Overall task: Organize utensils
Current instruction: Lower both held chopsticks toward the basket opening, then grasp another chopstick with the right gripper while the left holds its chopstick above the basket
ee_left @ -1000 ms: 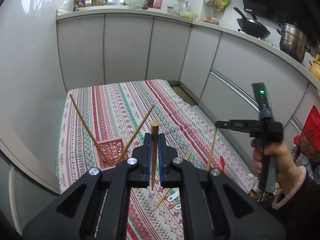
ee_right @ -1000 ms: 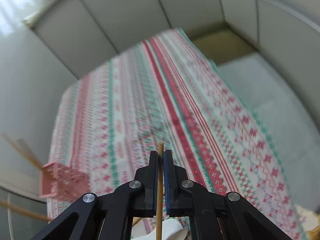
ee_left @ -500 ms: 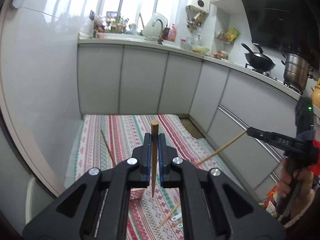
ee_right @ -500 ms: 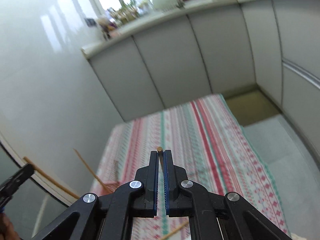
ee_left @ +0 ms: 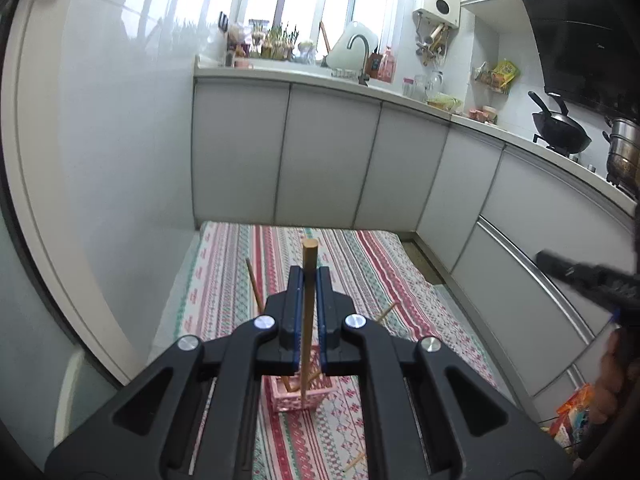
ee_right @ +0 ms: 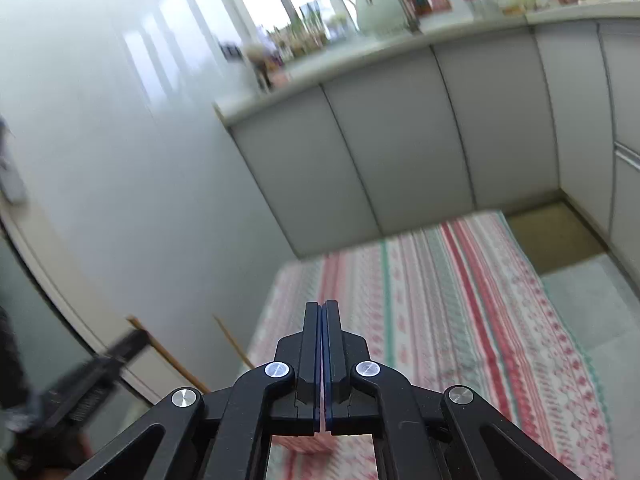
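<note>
The chopstick [ee_left: 308, 308] clamped upright in the left gripper [ee_left: 309, 280] could miss the pink basket [ee_left: 298, 398] below it and knock the small holder over, since the tip hangs just above the rim. The basket stands near the patterned cloth's [ee_left: 360, 264] near edge. The right gripper [ee_right: 322, 312] is closed, with nothing between its pads.

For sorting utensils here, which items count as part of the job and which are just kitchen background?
Part of the job:
- chopstick clamped in the left claw
- pink basket
- chopstick standing in it
- loose chopstick on the striped cloth

Background:
- wok
- steel pot
- faucet
</note>
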`<state>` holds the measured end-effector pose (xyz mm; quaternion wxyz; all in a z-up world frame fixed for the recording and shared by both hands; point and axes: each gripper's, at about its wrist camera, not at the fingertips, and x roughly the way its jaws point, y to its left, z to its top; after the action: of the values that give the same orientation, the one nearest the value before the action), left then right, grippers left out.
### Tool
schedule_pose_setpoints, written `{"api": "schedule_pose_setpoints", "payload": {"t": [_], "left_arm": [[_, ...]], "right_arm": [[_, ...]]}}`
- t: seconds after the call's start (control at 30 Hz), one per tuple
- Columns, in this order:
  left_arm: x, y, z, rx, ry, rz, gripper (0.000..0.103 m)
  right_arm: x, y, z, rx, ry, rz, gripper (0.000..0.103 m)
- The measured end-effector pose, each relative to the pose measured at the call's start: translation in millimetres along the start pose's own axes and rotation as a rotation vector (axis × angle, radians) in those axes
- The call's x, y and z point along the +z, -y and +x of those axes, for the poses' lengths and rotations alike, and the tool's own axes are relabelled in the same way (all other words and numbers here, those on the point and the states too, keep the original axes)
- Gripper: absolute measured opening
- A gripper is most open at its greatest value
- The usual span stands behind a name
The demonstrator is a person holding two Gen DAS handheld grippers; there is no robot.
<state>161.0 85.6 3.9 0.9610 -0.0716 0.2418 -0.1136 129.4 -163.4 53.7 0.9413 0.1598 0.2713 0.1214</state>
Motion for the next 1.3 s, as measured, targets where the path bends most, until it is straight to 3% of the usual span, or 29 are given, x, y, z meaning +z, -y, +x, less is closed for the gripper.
{"api": "schedule_pose_setpoints", "payload": {"t": [0.07,0.13,0.17,0.2,0.27,0.37,0.6,0.87,1.03,1.13,1.17,1.3], "left_arm": [[-2.2,-0.9,-2.0,-0.01,-0.017,0.005,0.007],[-4.9,-1.5,-5.4,-0.011,-0.028,0.013,0.007],[-6.0,-1.3,-6.3,-0.014,-0.037,0.016,0.007],[-7.2,-1.5,-6.2,-0.021,-0.05,0.018,0.007],[-10.5,-2.9,-7.4,-0.037,-0.071,0.016,0.007],[-13.0,-4.5,-9.0,-0.056,-0.087,0.012,0.007],[-14.1,-7.9,-9.8,-0.053,-0.094,0.015,0.007],[-15.7,-14.7,-5.7,-0.047,-0.116,0.008,0.007],[-17.2,-16.5,-5.7,-0.051,-0.123,0.009,0.007],[-19.1,-16.4,-4.8,-0.054,-0.13,0.009,0.007],[-19.4,-16.4,-4.5,-0.055,-0.132,0.008,0.007],[-19.6,-15.7,-0.2,-0.054,-0.143,0.011,0.007]], "right_arm": [[-10.0,16.9,35.6,-0.019,-0.167,0.023,0.004],[-26.3,36.0,68.0,-0.034,-0.322,0.062,0.024],[-35.3,45.0,82.3,-0.04,-0.382,0.082,0.04],[-50.9,56.2,102.6,-0.056,-0.463,0.098,0.042],[-71.7,71.6,130.7,-0.105,-0.544,0.107,0.042],[-95.7,89.0,166.2,-0.155,-0.62,0.135,0.042],[-126.3,98.1,222.0,-0.187,-0.689,0.169,0.042],[-146.4,85.6,267.4,-0.244,-0.703,0.201,0.042],[-156.2,56.7,274.2,-0.367,-0.648,-0.003,0.038],[-163.0,49.4,272.6,-0.403,-0.627,-0.076,0.024],[-163.6,50.6,271.6,-0.395,-0.628,-0.081,0.009],[-159.8,65.9,264.5,-0.329,-0.629,0.003,0.004]]}}
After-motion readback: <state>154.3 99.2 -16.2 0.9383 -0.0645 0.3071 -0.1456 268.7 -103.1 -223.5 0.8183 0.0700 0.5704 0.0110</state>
